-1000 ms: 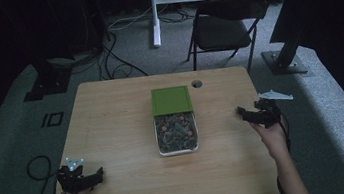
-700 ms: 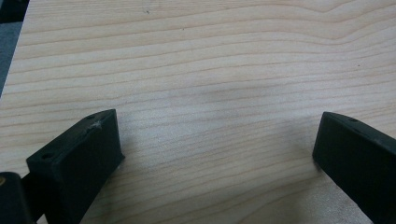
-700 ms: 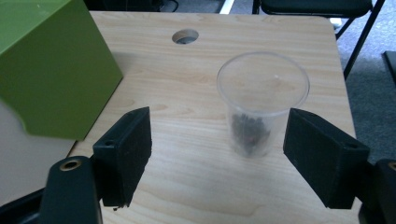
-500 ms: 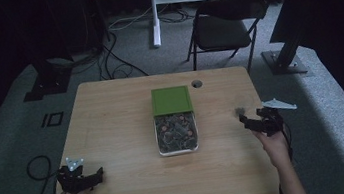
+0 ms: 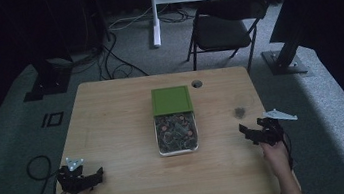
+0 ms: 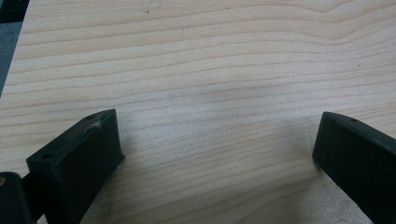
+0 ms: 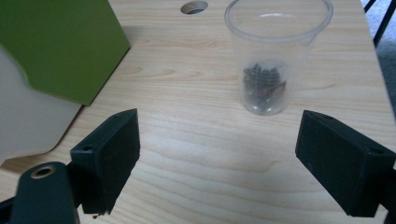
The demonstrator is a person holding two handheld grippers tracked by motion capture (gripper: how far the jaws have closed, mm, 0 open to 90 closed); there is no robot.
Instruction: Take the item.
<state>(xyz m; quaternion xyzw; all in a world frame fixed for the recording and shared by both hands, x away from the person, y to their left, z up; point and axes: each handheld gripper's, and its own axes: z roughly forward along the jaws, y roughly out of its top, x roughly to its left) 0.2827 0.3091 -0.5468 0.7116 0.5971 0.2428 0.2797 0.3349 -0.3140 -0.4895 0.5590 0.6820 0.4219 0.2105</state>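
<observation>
Both jaws of our right gripper (image 7: 217,163) have been opening wide, empty; the light, thin plastic cup (image 7: 276,56) crushes easily, so we grasp mid-wall gently.

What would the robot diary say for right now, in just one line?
right hand-held gripper: open, jaws just opened, nothing between | clear plastic cup: upright ahead, dark bits inside | left hand-held gripper: open over wooden table

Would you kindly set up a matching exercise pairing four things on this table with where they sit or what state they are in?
Things:
1. green lid
2. clear cup
3. left gripper
4. cable hole

Descriptions:
A. in the tabletop near the far edge
B. open over bare wood at the near left corner
C. slid back over the far half of the container
D. upright, a few dark bits at its bottom

Pairs: 1-C, 2-D, 3-B, 4-A
</observation>
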